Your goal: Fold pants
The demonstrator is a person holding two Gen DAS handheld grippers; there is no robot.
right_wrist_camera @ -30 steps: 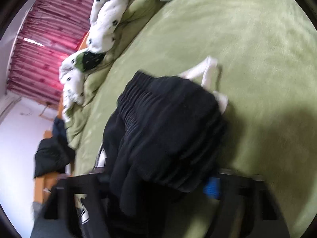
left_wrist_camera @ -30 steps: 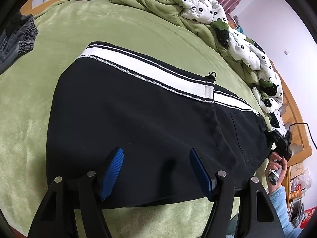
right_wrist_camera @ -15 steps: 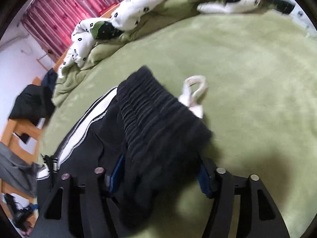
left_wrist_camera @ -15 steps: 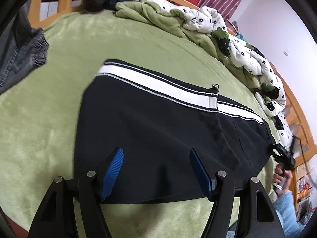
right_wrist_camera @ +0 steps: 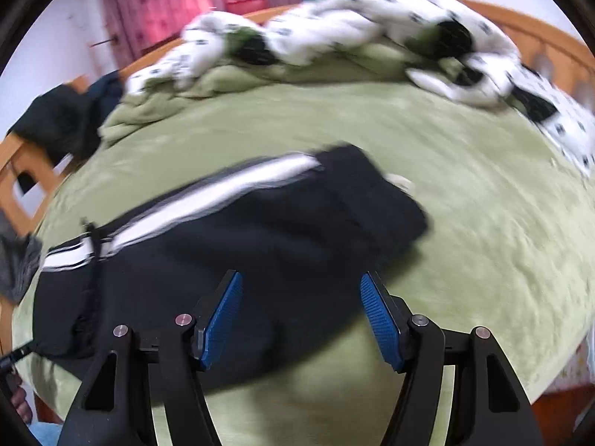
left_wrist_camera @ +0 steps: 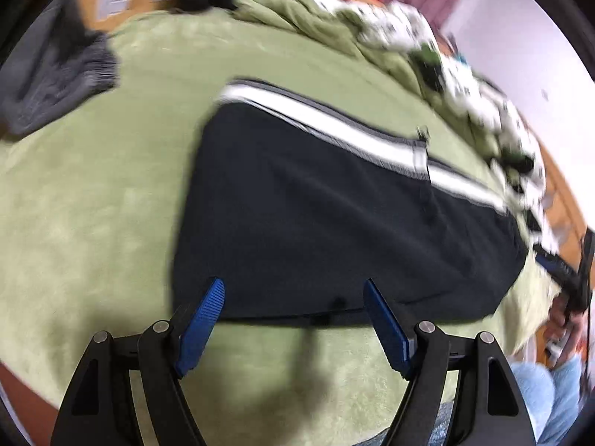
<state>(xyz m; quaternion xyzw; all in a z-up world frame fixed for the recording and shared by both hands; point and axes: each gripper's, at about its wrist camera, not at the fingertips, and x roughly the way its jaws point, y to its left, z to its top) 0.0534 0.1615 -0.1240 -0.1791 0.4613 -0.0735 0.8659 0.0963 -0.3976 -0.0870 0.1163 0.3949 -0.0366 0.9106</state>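
Observation:
Black pants [left_wrist_camera: 334,223] with a white side stripe lie folded on the green bed cover; they also show in the right wrist view [right_wrist_camera: 230,252], with the waist end to the right and a white drawstring beside it. My left gripper [left_wrist_camera: 293,290] is open and empty, above the near edge of the pants. My right gripper [right_wrist_camera: 301,282] is open and empty, just above the near edge of the waist end. The right gripper shows at the far right of the left wrist view [left_wrist_camera: 565,271].
A green and white flowered duvet [right_wrist_camera: 334,37] is heaped along the back of the bed. Grey clothing [left_wrist_camera: 48,85] lies at the left. Dark clothes [right_wrist_camera: 63,115] hang on the wooden bed frame [right_wrist_camera: 22,163]. The green cover [right_wrist_camera: 502,223] spreads right of the pants.
My right gripper has let go of the waist end, which now lies flat, and has drawn back. My left gripper has pulled back toward the near edge of the pants.

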